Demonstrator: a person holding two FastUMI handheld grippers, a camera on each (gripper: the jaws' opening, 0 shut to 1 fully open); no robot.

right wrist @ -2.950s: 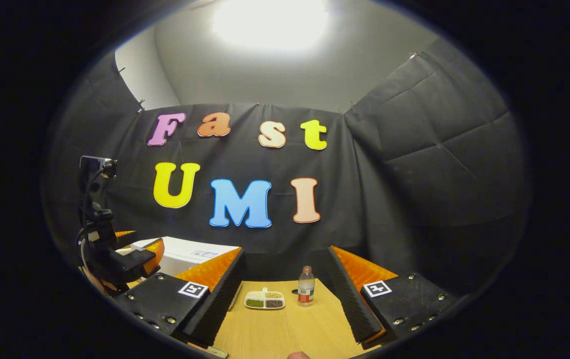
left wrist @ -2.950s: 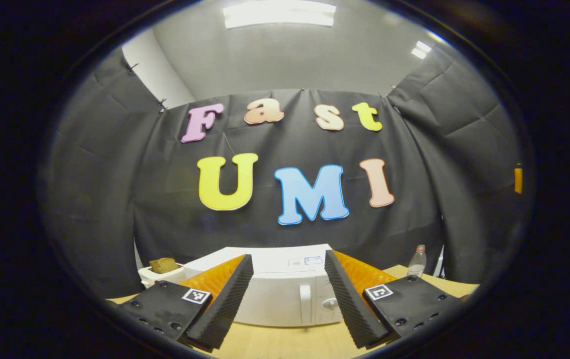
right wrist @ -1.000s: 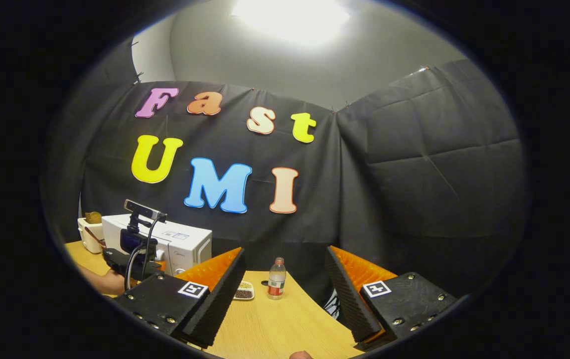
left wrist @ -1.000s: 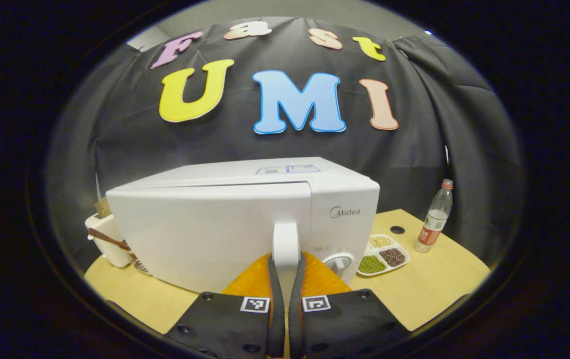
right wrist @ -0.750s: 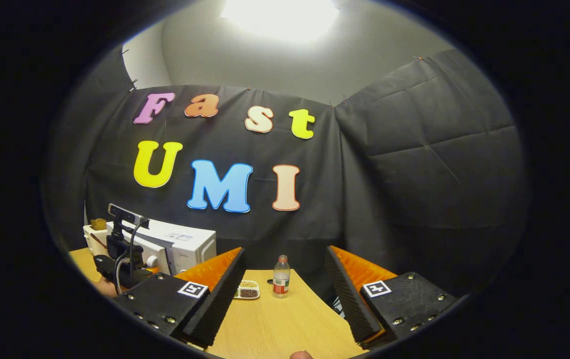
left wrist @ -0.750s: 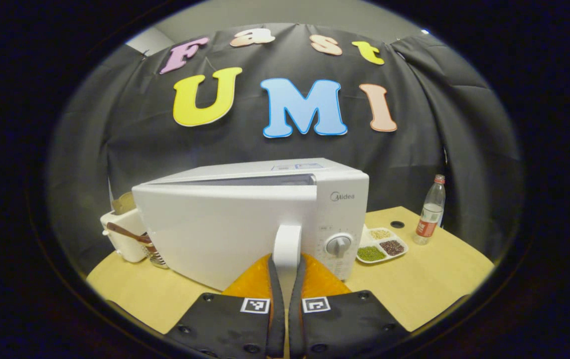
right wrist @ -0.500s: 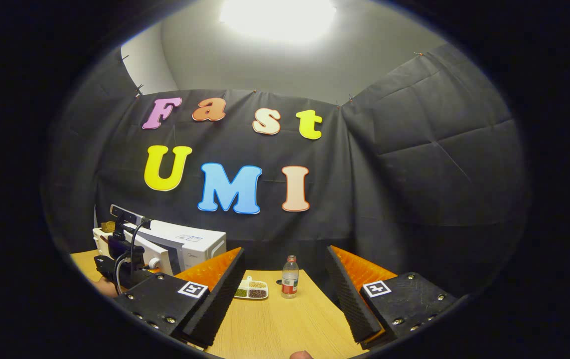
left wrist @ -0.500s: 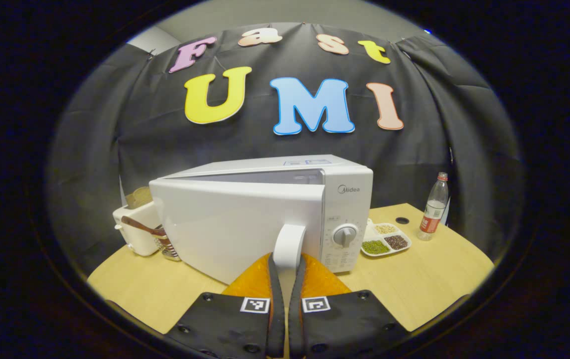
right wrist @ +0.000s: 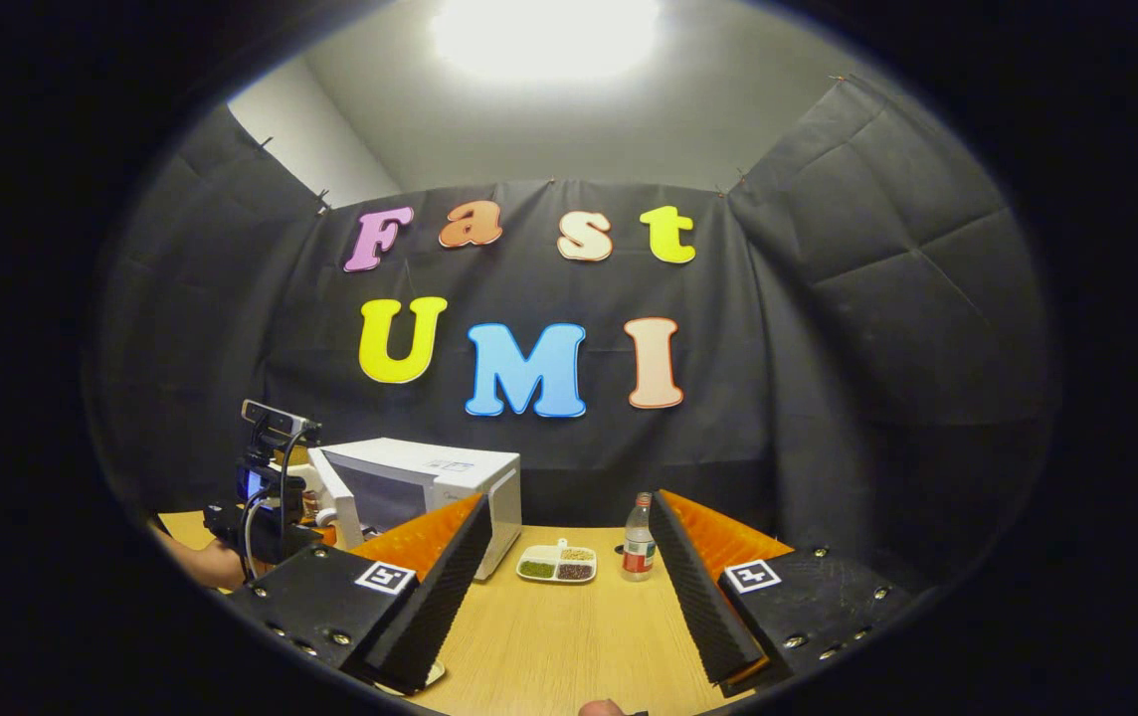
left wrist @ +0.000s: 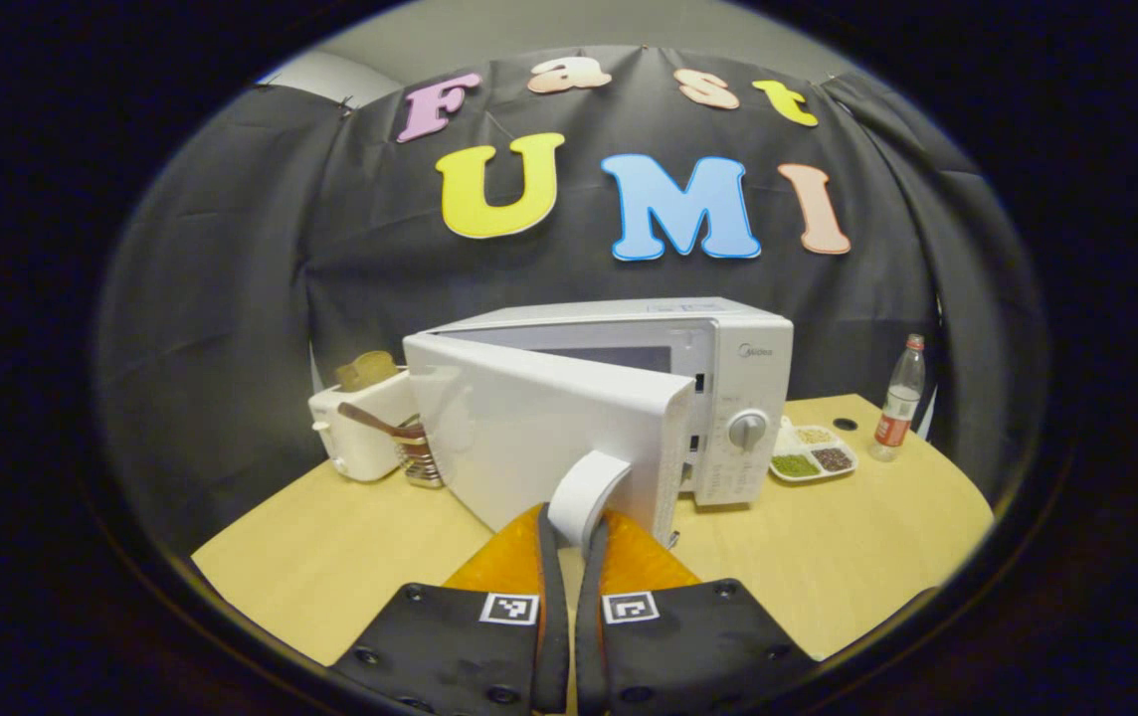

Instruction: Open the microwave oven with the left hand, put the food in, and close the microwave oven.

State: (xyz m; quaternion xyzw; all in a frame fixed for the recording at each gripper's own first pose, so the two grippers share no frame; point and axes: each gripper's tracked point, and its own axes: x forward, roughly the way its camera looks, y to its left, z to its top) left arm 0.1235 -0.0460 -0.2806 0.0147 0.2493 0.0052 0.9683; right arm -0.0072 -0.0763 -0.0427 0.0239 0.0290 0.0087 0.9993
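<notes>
A white microwave (left wrist: pixel 743 343) stands on the wooden table with its door (left wrist: pixel 529 433) swung partly out to the left. My left gripper (left wrist: pixel 574 519) is shut on the door's white handle (left wrist: pixel 584 489), one finger on each side. A white three-part tray of food (left wrist: pixel 814 462) lies just right of the microwave. In the right gripper view the microwave (right wrist: pixel 450 472) is at the left with its dark inside showing, and the food tray (right wrist: pixel 557 564) is on the table ahead. My right gripper (right wrist: pixel 569 517) hangs open above the table, holding nothing, with the left gripper (right wrist: pixel 266 517) far off.
A plastic bottle (left wrist: pixel 899 398) with a red label stands right of the tray, also seen as the bottle (right wrist: pixel 639 550) between my right fingers. A white toaster (left wrist: pixel 360 438) with bread and a utensil holder (left wrist: pixel 418 462) sit left of the microwave. The table (right wrist: pixel 559 636) reaches toward me.
My left gripper came in, shut on the handle and pulled the door from closed to partly open. The right gripper turned left, bringing the microwave and tray further into its view.
</notes>
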